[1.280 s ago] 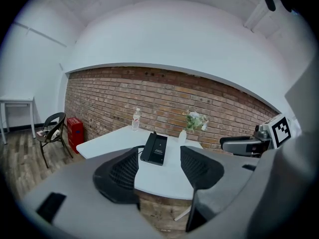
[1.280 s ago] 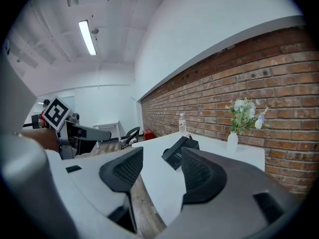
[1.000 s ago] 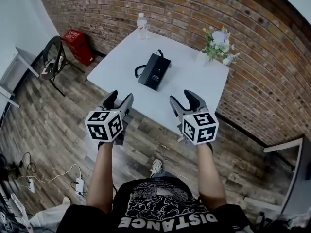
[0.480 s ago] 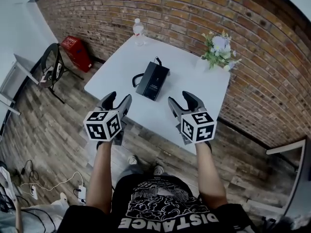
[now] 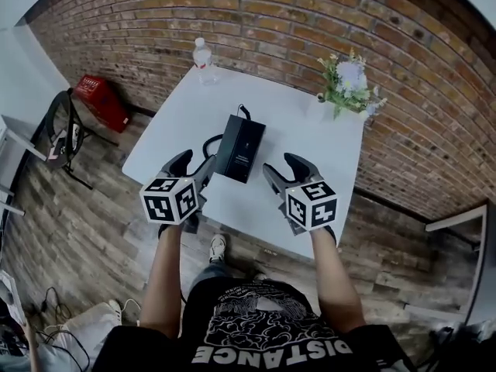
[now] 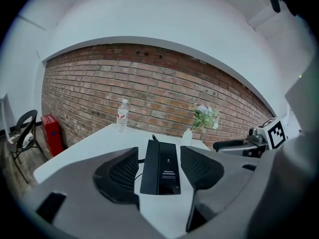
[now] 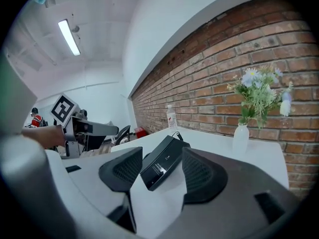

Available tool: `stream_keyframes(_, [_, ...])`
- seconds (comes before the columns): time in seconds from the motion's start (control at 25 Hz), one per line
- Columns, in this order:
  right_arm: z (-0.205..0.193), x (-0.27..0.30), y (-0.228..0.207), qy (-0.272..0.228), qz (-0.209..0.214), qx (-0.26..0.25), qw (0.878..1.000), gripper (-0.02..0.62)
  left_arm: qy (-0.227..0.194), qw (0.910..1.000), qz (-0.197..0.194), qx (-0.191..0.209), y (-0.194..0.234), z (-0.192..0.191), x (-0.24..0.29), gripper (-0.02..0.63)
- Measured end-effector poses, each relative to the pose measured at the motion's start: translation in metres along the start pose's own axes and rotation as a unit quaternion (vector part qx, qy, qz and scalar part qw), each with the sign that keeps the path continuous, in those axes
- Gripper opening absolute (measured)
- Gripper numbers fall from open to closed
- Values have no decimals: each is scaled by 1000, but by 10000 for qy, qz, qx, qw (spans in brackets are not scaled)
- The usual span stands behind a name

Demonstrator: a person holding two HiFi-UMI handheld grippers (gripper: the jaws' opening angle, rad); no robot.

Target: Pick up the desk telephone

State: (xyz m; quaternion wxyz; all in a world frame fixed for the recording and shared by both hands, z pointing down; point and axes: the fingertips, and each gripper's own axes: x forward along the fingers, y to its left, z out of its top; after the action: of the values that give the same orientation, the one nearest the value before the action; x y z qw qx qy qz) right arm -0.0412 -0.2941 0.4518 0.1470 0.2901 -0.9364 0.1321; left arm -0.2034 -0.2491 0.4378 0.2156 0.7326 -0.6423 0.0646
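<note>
A: Status on phone (image 5: 240,147)?

B: Lying flat at centre of table (image 5: 310,142), long side running from near edge toward far edge. Can't tell handset from base at this range. Cord (image 5: 208,142) looping out toward table's left side, plugged in at the end facing the far edge.

A: Grippers?

B: Left gripper (image 5: 195,161) hovering over table's near edge, left of centre. Right gripper (image 5: 282,164) over the same edge, right of centre. Both spread wide, clamping nothing, touching nothing. Aimed at table centre in both gripper views, phone framed between the pads but beyond them.

A: Phase?

B: Reads as approach. No contact yet, lift not started.

A: How to close it out cleanly?

B: Advance both toward table centre, low and nearly level. Stay wide until pads sit past the body's edges. Take one long side per gripper, pads on the casing, not on the cord. Close evenly and check for no sliding on the tabletop. Then raise both together and hold it flat, so a loose handset doesn't tip off.

A: Hazards?

B: Probably cord drag on table's left side, so lift slowly and watch for tug. Bottle (image 5: 203,59) at far left corner and vase (image 5: 346,80) at far right corner, both well apart from table centre. No need to detour.
</note>
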Motion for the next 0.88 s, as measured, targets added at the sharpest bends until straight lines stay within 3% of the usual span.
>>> stream_keyframes(0.44, [-10, 67, -26, 340, -395, 699, 9962, 235, 784, 9912, -1062, -4, 34, -7, 83, 247])
stream_keyframes(0.88, [-54, 112, -34, 824, -478, 1355, 9862, 249, 1754, 9601, -2109, -549, 50, -53, 138, 247])
